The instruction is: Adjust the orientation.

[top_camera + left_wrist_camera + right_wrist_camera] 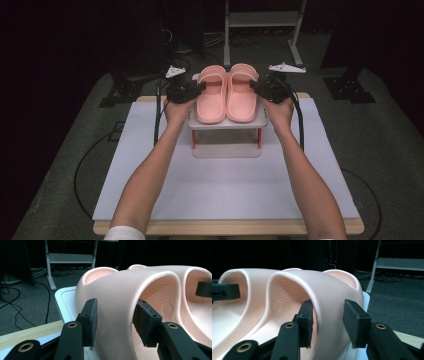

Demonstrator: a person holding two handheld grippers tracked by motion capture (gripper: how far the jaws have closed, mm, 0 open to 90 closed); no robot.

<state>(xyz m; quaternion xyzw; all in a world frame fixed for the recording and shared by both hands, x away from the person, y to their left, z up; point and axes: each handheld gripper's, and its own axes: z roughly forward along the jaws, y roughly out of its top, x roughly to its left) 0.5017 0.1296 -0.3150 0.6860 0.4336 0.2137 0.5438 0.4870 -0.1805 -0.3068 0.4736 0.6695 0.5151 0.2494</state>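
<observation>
**Tool state.** The left gripper (202, 87) stands with its jaws astride the strap (117, 290) of the left slipper (211, 100), one pad outside the strap and one under its arch. Both pads lie close to the strap faces; whether they press on it cannot be told. The right gripper (254, 86) straddles the strap (329, 290) of the right slipper (242, 97) the same way. A thin gap shows at its outer pad, so its jaws are spread and not pinching.

**Governing relation.** Each slipper lies inward of its gripper, and the pair stands side by side and touching on the top shelf of a small white rack (227, 124). The long axes run away from the person, heels nearest. Each gripper enters level from the outer side, across that axis, so withdrawal is judged to run straight outward.

**Not discernible.** The inner pads' contact faces are hidden by the straps, and the lower shelf is largely covered.
</observation>
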